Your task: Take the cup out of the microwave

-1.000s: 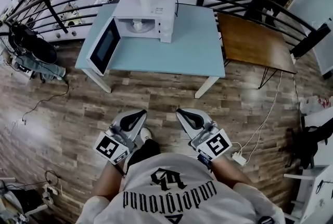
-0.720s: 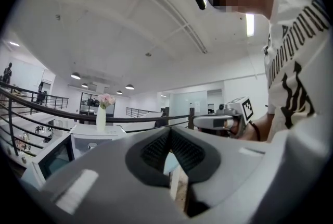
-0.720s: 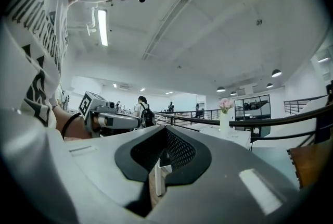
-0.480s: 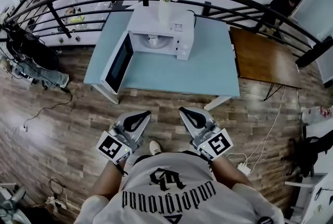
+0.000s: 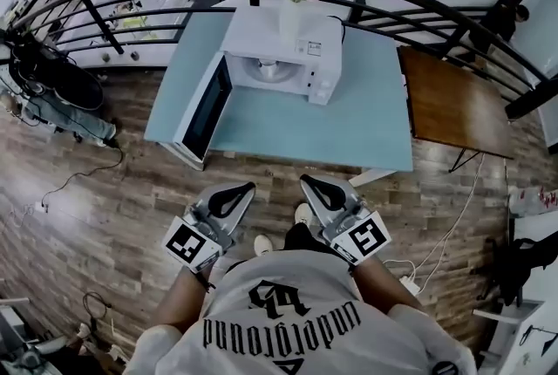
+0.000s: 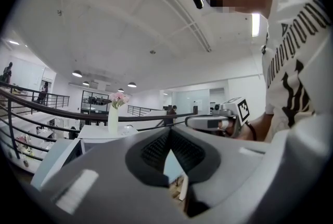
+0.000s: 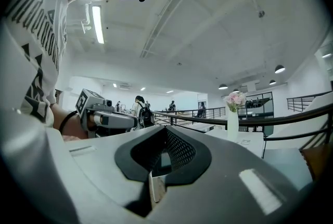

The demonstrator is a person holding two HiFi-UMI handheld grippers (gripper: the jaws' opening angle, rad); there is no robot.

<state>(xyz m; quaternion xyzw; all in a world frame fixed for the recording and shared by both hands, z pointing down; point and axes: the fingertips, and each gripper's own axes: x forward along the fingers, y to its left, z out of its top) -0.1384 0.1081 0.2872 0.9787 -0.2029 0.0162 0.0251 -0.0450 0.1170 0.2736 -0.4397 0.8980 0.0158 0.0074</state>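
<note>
From the head view, the microwave (image 5: 283, 40) sits on the light blue surface (image 5: 349, 125), its door (image 5: 204, 110) swung wide to the left. The cup (image 5: 268, 66) is right there inside the cavity, upright on the turntable. A vase (image 5: 295, 7) of pink flowers stands on the microwave's top. Down low, the left tool (image 5: 237, 193) and right tool (image 5: 312, 187) are held side by side over the wooden floor (image 5: 105, 181), well short of the surface.

Left gripper view: the left tool (image 6: 169, 137) is clenched, tips meeting, nothing in between. The vase (image 6: 113, 120) and open door (image 6: 54, 161) show beyond.

Right gripper view: the right tool (image 7: 164, 133) is clenched and empty too, the vase (image 7: 232, 121) ahead to the right.
</note>
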